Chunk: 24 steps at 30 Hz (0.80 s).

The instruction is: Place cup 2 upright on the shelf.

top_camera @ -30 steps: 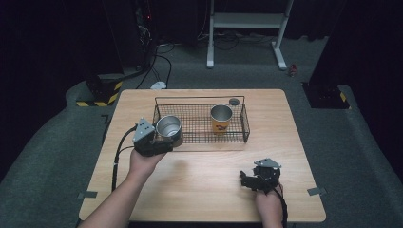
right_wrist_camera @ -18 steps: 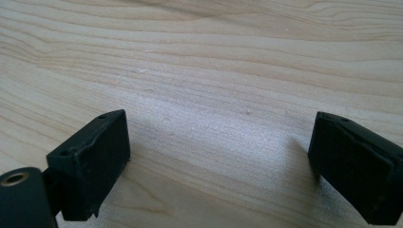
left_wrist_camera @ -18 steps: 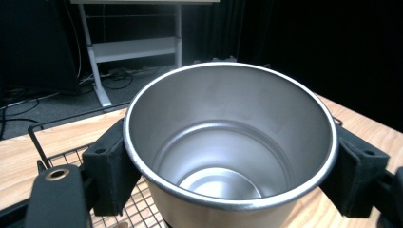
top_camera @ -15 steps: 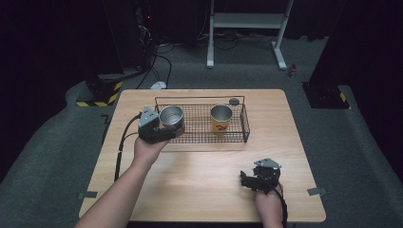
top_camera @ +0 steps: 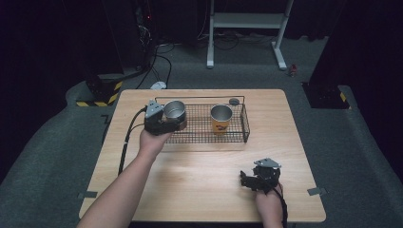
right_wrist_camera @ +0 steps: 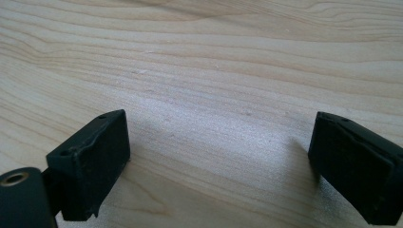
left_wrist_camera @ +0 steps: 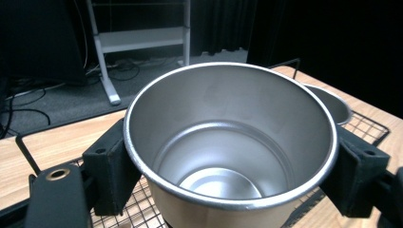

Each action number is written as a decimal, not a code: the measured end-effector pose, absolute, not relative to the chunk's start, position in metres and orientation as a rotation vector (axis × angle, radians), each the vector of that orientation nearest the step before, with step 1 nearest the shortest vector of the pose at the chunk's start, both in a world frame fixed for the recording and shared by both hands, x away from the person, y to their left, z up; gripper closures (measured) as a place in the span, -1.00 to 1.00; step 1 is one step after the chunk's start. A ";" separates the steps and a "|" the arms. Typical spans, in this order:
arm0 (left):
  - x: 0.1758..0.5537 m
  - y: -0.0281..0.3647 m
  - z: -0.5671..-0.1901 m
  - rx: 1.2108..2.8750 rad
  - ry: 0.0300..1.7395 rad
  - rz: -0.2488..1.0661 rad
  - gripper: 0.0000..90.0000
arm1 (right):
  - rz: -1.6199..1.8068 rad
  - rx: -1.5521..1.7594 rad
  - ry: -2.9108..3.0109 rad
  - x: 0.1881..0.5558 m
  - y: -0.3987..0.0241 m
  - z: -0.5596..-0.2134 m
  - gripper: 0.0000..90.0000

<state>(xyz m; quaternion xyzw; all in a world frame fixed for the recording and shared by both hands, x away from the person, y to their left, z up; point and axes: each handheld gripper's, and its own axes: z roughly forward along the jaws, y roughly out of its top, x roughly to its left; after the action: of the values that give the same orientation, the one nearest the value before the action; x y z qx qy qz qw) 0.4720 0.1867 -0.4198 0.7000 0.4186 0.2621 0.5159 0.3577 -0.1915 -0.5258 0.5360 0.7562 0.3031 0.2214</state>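
High view: two steel cups. Left tool [top_camera: 175,118] pinches one steel cup [top_camera: 174,110] over the wire basket's [top_camera: 237,137] left end; the second cup [top_camera: 221,117] stands inside. Right tool [top_camera: 247,179] spread, on the desk [top_camera: 199,185].

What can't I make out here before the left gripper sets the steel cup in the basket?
- Steel cup: underside cut off by the left gripper view's bottom edge.
- Yellow-labelled cup: print too small in the high view.
- Small round thing behind the wire basket: too small to identify.

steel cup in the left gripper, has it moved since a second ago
Yes. The steel cup, clamped in the left gripper, went from the wire basket's left edge to over its left end.
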 end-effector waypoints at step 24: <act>0.508 0.168 -0.461 1.769 1.163 0.642 -0.58 | 0.838 1.478 2.091 0.358 -0.192 -0.526 -0.86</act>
<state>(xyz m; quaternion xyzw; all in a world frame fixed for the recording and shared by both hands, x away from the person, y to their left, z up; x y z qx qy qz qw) 0.5078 0.1682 -0.4607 0.7149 0.4701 0.2594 0.4479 0.3579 -0.1916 -0.5259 0.5349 0.7567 0.3033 0.2221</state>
